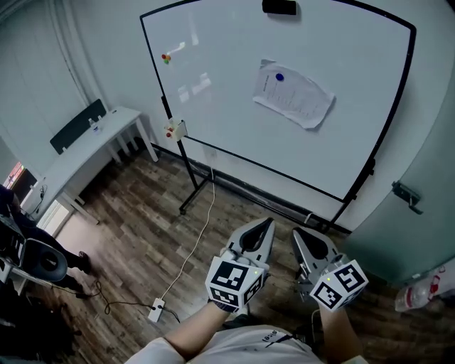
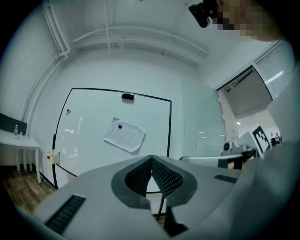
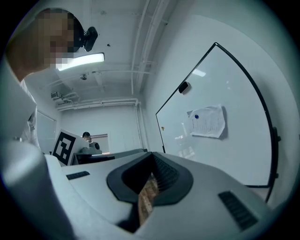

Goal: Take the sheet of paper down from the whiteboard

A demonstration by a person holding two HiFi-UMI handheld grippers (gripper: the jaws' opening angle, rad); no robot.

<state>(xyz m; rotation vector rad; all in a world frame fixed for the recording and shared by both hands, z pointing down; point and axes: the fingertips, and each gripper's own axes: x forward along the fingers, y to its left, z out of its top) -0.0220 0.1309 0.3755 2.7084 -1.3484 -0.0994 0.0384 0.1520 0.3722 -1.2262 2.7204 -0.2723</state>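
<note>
A creased white sheet of paper (image 1: 293, 94) hangs on the whiteboard (image 1: 227, 114), pinned near its top by a blue magnet (image 1: 279, 77). The same sheet of paper (image 2: 124, 135) shows in the left gripper view, and as the paper (image 3: 207, 122) in the right gripper view. My left gripper (image 1: 264, 225) and right gripper (image 1: 298, 234) are held side by side low in the head view, well short of the board. Both are shut with nothing between their jaws. The left gripper (image 2: 152, 158) and right gripper (image 3: 152, 155) point level toward the board.
A black eraser (image 1: 279, 7) sits at the board's top edge, red and green magnets (image 1: 166, 58) at its upper left. A white desk (image 1: 92, 142) stands left. A cable with a power strip (image 1: 156, 309) lies on the wood floor. The board's stand legs (image 1: 193, 186) reach forward.
</note>
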